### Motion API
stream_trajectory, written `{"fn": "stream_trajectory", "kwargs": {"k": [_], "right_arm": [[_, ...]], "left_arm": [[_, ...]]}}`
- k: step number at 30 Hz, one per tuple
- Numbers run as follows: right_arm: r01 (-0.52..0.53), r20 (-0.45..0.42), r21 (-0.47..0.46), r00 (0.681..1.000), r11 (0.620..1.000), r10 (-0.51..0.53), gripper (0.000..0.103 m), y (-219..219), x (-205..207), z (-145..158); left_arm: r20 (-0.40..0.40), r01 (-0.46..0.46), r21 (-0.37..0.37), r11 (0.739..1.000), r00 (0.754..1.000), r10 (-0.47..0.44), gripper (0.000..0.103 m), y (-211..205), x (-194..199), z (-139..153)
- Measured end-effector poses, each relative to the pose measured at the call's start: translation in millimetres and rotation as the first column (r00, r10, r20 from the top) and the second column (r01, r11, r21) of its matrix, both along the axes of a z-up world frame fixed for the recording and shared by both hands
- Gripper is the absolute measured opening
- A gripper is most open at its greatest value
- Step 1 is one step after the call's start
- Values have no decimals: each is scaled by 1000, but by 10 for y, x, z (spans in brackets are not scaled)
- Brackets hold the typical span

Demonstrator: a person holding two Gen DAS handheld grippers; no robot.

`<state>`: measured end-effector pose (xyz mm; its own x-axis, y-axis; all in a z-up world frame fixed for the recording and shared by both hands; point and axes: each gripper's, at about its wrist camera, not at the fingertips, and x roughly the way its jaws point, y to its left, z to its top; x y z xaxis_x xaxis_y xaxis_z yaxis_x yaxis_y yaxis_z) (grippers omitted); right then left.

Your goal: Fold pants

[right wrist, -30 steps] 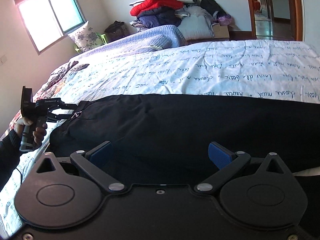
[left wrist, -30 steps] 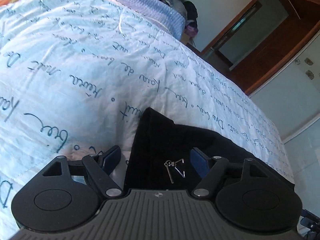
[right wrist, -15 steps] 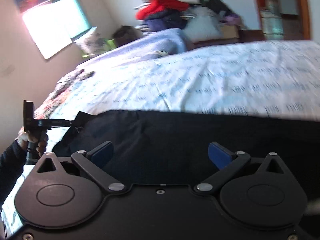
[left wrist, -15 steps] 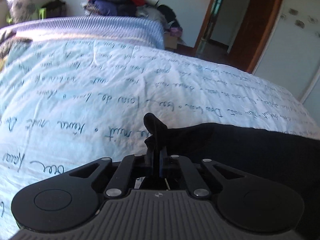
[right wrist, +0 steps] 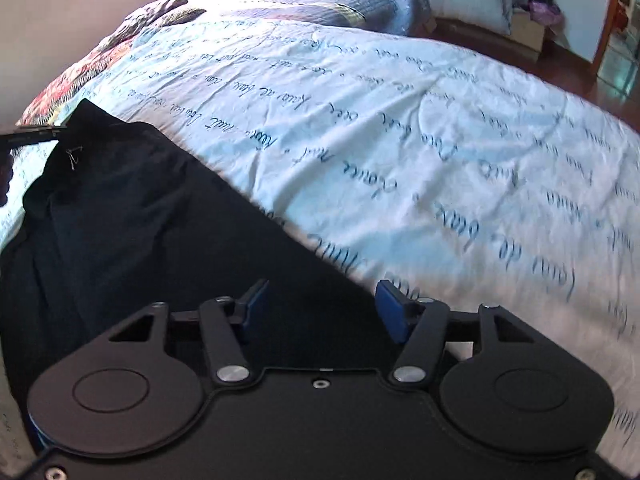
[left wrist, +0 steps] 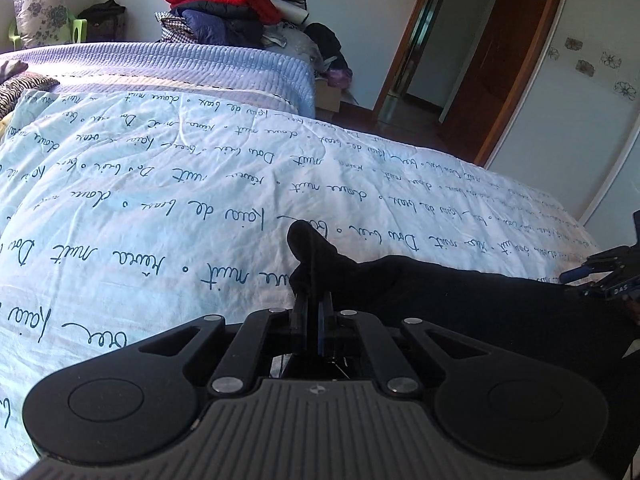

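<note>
Black pants (left wrist: pixel 440 296) lie stretched along the near side of the bed. My left gripper (left wrist: pixel 314 308) is shut on one corner of them, and a peak of cloth sticks up past its fingertips. In the right wrist view the same pants (right wrist: pixel 140 220) run off to the left, where the left gripper (right wrist: pixel 32 136) pinches that raised corner near a small metal tag. My right gripper (right wrist: pixel 320 306) hovers over the pants' far edge at the other end. Its jaws are closing, black cloth lies between the blue pads (right wrist: pixel 390 312), and they do not press on it. The right gripper (left wrist: pixel 600 276) also shows at the right edge of the left wrist view.
A pale blue quilt (left wrist: pixel 200 208) printed with handwriting covers the bed. A lavender blanket (left wrist: pixel 180 64) lies at its far side, with a pile of clothes (left wrist: pixel 224 4) behind. A wooden door frame (left wrist: pixel 404 36) and a white wardrobe (left wrist: pixel 580 92) stand to the right.
My left gripper closed on the pants' corner and lifted it, rolling level. My right gripper slid along the pants to their other end, tipped downward, and its jaws narrowed.
</note>
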<state>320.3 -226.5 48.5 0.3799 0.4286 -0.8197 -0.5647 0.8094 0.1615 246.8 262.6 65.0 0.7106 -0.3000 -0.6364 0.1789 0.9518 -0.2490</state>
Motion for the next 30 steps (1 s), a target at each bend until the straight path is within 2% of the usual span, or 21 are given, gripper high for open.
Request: {"fn": "stream_trajectory", "kwargs": {"k": [3, 5, 6, 7, 8, 9, 12, 15, 19, 23, 25, 27, 30], "right_arm": [[-44, -52, -51, 998, 998, 41, 66, 96, 110, -157], [-72, -35, -58, 997, 996, 70, 72, 158, 130, -208], [-87, -21, -67, 996, 994, 86, 70, 196, 115, -204], [-103, -23, -68, 995, 992, 102, 57, 223, 97, -192], [-132, -18, -64, 991, 989, 131, 27, 250, 65, -159], [-144, -24, -61, 990, 988, 143, 4, 268, 51, -126], [-157, -8, -80, 988, 984, 157, 4, 292, -80, -5], [-152, 72, -93, 985, 984, 159, 4, 300, -315, 254], [-165, 216, -77, 960, 983, 178, 4, 247, -923, 767], [-202, 281, -63, 936, 977, 212, 4, 235, -1744, 1040], [-222, 253, -35, 941, 974, 223, 4, 253, -2184, 934], [-227, 190, -17, 955, 974, 226, 4, 288, -2490, 674], [-189, 104, -29, 976, 981, 192, 4, 314, -2681, 226]], "left_arm": [[3, 0, -11, 1000, 1000, 0, 3, 3, -5, -4], [3, 2, -8, 1000, 1000, -2, 3, 0, -2, -7], [3, 1, -8, 1000, 1000, -1, 3, -1, 0, -9], [1, 0, -11, 1000, 1000, 0, 3, 6, -2, -11], [1, -2, -13, 1000, 1000, 2, 3, 11, 0, -12], [1, -5, -16, 1000, 1000, 5, 3, 17, -2, -11], [5, -6, -28, 1000, 1000, 7, 3, 20, -23, 11], [27, 0, -45, 999, 1000, 1, 3, 27, -110, 86], [83, 24, -87, 996, 996, -16, 3, 102, -384, 271], [148, 40, -191, 981, 989, -11, 3, 292, -915, 375], [151, 43, -269, 962, 989, -2, 4, 408, -1221, 292], [120, 39, -335, 941, 993, 1, 5, 491, -1468, 107], [17, -6, -350, 937, 1000, 13, 7, 537, -1660, -212]]}}
